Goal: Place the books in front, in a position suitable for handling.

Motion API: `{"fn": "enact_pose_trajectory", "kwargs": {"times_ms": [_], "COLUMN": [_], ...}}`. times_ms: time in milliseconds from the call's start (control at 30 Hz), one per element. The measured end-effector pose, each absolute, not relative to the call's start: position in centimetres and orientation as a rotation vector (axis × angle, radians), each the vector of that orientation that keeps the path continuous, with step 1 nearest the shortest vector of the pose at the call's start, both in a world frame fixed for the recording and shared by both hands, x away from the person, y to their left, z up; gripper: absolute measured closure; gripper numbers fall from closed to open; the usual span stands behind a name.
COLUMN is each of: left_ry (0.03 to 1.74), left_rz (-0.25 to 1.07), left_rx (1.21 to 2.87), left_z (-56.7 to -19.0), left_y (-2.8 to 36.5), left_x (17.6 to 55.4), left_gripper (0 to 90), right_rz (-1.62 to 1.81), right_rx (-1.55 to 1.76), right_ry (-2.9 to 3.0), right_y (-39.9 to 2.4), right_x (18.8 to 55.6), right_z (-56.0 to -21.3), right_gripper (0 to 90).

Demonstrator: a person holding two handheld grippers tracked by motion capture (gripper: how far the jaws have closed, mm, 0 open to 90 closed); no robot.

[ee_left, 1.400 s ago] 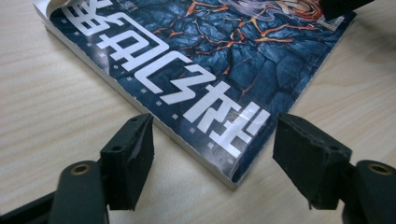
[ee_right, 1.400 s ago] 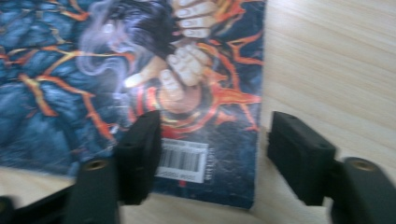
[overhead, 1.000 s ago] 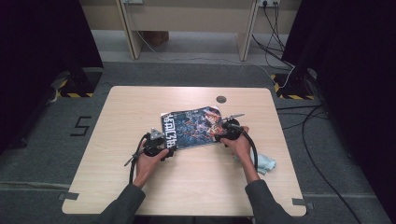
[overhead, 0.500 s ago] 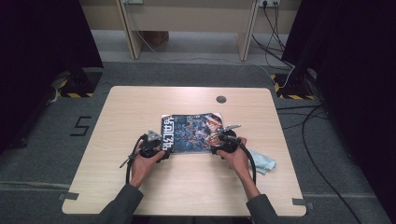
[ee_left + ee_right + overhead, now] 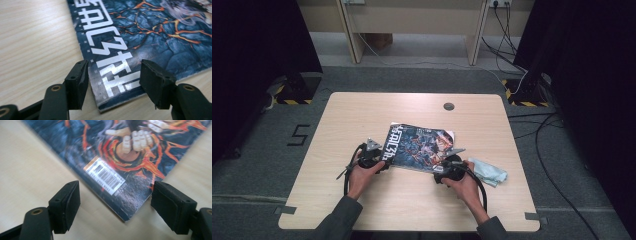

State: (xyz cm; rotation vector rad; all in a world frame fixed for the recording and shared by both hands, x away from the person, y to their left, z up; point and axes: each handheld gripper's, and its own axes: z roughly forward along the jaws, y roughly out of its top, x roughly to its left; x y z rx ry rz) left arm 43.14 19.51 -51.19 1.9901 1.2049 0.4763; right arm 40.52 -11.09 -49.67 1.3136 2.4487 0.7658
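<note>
Pale wooden table (image 5: 362, 120) is filling the middle of the high view, with dark floor around it. Nearest the bottom edge, two hands are coming in, each with a gripper aimed up the frame at a magazine (image 5: 421, 145) lying flat at the table's centre, its long axis slanting from upper left to lower right.

The left gripper (image 5: 113, 80) is sitting at the magazine's lower-left corner; its jaws have just been closing and are standing half apart, straddling that corner (image 5: 110, 106) without pressing on it. The right gripper (image 5: 115, 206) is facing the lower-right corner (image 5: 125, 216), the one by the barcode (image 5: 106, 176); its jaws have just been opening and are standing wide, holding nothing, with the corner between them.

The left gripper looks nearer to taking hold. Right of the right hand, a light blue cloth (image 5: 488, 171) is lying on the table.
</note>
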Motion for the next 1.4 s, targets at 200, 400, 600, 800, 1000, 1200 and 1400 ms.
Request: {"fn": "enact_pose_trajectory", "kwargs": {"times_ms": [200,400,600,800,1000,1200,1400], "left_ry": [1.227,1.248,1.268,1.231,1.211,1.192,1.128], "left_rz": [0.529,0.505,0.518,0.454,0.32,0.319,0.399], "left_rx": [1.993,1.958,1.949,1.932,1.951,1.994,2.046], "left_z": [-51.1,-51.3,-51.2,-50.3,-50.9,-51.5,-51.9], "left_y": [20.0,20.5,20.6,20.3,18.8,17.6,17.3], "left_x": [43.2,43.3,43.1,41.2,38.8,37.2,37.1], "left_gripper": [42.7,42.8,35.6,34.0,29.5,15.7,14.6], "right_rz": [0.752,0.806,0.897,0.976,1.041,1.003,0.96], "right_rx": [1.203,1.218,1.244,1.226,1.212,1.161,1.137], "right_ry": [2.484,2.505,2.519,2.458,2.374,2.382,2.401], "right_y": [-9.7,-9.6,-10.0,-11.4,-13.6,-14.1,-13.3], "right_x": [37.6,36.6,36.3,37.1,39.8,42.9,48.0], "right_z": [-49.9,-49.9,-49.7,-48.6,-47.2,-46.2,-45.7], "right_gripper": [22.6,23.6,28.5,28.2,28.6,28.1,27.8]}}
